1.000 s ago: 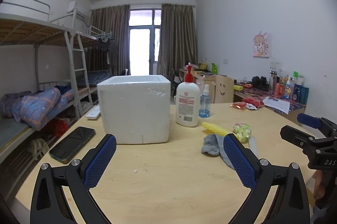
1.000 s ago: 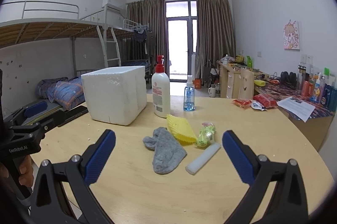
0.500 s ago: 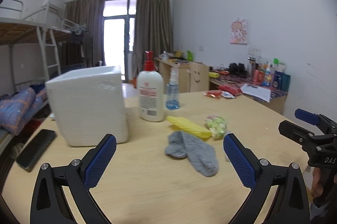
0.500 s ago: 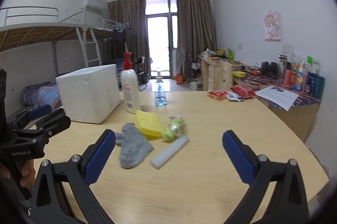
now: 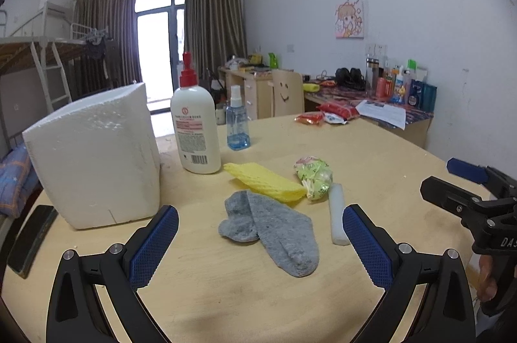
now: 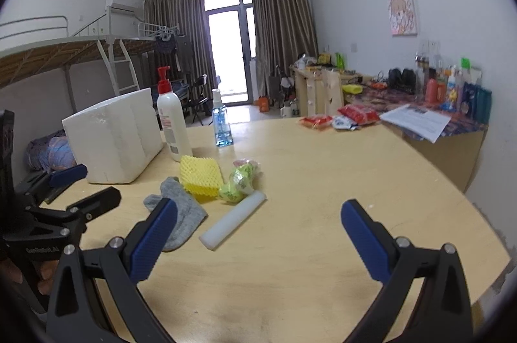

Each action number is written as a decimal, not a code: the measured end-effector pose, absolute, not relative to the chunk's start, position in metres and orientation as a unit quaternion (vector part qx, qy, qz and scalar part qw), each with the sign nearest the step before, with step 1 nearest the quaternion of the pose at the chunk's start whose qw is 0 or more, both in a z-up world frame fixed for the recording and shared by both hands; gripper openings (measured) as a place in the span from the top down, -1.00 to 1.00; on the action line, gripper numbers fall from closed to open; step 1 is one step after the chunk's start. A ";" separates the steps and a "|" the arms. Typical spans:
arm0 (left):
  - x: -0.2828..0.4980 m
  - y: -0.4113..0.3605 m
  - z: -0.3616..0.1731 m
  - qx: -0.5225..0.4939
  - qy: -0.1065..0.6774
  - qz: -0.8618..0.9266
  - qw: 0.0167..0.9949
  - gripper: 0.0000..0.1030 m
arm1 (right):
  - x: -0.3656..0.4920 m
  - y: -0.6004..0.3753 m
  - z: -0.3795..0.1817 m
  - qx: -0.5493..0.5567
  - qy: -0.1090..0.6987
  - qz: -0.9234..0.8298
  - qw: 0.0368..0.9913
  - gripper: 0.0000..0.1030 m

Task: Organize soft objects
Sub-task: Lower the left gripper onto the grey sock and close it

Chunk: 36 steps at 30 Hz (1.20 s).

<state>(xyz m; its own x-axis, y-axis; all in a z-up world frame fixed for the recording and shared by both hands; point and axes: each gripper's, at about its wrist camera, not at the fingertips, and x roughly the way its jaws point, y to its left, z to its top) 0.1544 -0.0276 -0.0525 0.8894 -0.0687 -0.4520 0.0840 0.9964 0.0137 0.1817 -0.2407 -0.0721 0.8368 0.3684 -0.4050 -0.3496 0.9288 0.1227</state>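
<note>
Two hand-held grippers poised over a cluster of soft items on a dormitory tabletop (image 5: 371,149), nothing yet picked up.

The left hand-held gripper (image 5: 260,241) hangs with its blue pads wide apart and empty, lined up on the grey sock (image 5: 271,230); the right hand-held gripper (image 6: 258,236), equally spread and empty, hovers nearer the white foam stick (image 6: 232,220). The task appears to be at its opening approach. The next move likely calls for lowering onto the limp sock and closing on a bunched fold, presumably bound for the white foam box (image 5: 93,159) to the left. In the left view the sock's long axis runs from far-left to near-right, toe nearest the camera; beside it lie a yellow foam net sleeve (image 5: 265,181) and a green wrapped bundle (image 5: 313,173).
</note>
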 end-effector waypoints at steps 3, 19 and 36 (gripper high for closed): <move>0.161 -0.025 -0.053 0.006 0.244 -0.047 0.969 -0.98 | 0.189 -0.242 -0.075 0.033 0.227 0.198 0.953 -0.99; 0.204 -0.022 -0.076 -0.009 0.315 -0.056 0.947 -0.98 | 0.212 -0.236 -0.085 0.026 0.247 0.206 0.947 -0.99; 0.239 -0.029 -0.097 0.004 0.392 -0.044 0.919 -0.68 | 0.228 -0.236 -0.091 0.026 0.266 0.223 0.938 -0.99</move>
